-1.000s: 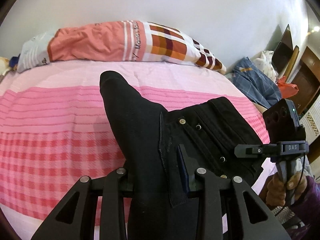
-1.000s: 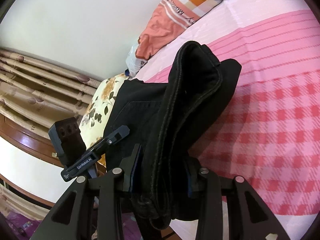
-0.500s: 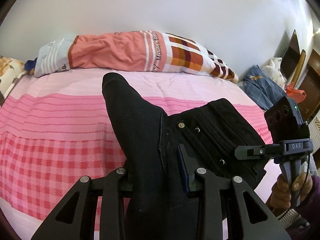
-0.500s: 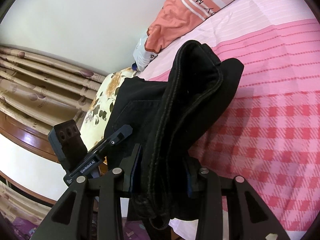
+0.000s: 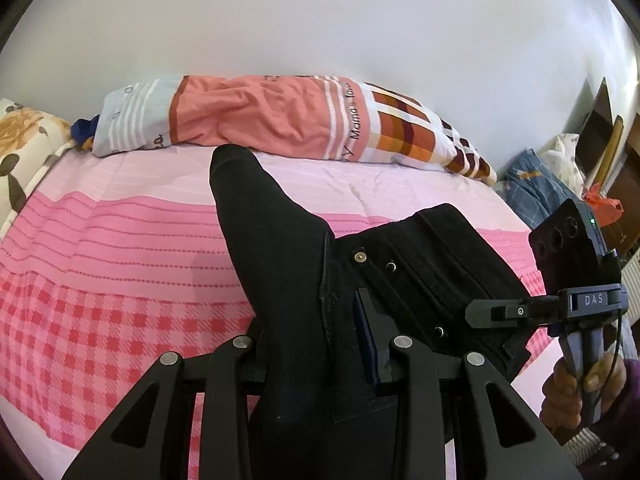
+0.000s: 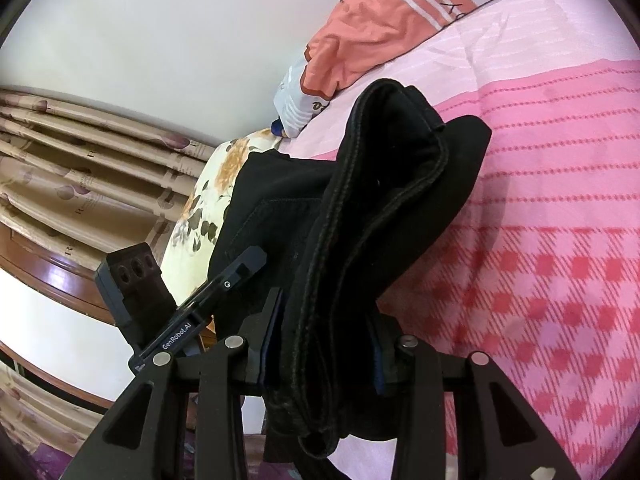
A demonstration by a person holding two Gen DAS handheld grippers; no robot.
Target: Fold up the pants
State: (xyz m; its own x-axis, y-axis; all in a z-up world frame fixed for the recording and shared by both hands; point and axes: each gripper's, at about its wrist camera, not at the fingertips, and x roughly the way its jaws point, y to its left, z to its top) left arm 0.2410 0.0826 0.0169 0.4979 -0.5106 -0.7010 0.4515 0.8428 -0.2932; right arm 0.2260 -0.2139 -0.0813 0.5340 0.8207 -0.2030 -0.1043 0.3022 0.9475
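The black pants hang in the air above the bed, held up between both grippers. The left gripper has its jaws pinching a thick bunch of the dark cloth, which rises from between them in a tall fold toward the pillow. The waistband with its row of metal buttons stretches away from that fold toward the right gripper, which is seen from the side; a hand grips its handle near the bed's edge. In the right wrist view, the right gripper has its jaws clamped on several stacked layers of waistband and seam, and the cloth bulges up and droops below them. The left gripper shows there too, beside the pants on the side away from the bed, in front of a floral cushion and striped curtains. The bed carries a pink sheet, striped near the pillow and checked nearer the grippers. Beyond the bed's far corner lies a blue bundle, probably clothing, though the view there is too warped to be sure.
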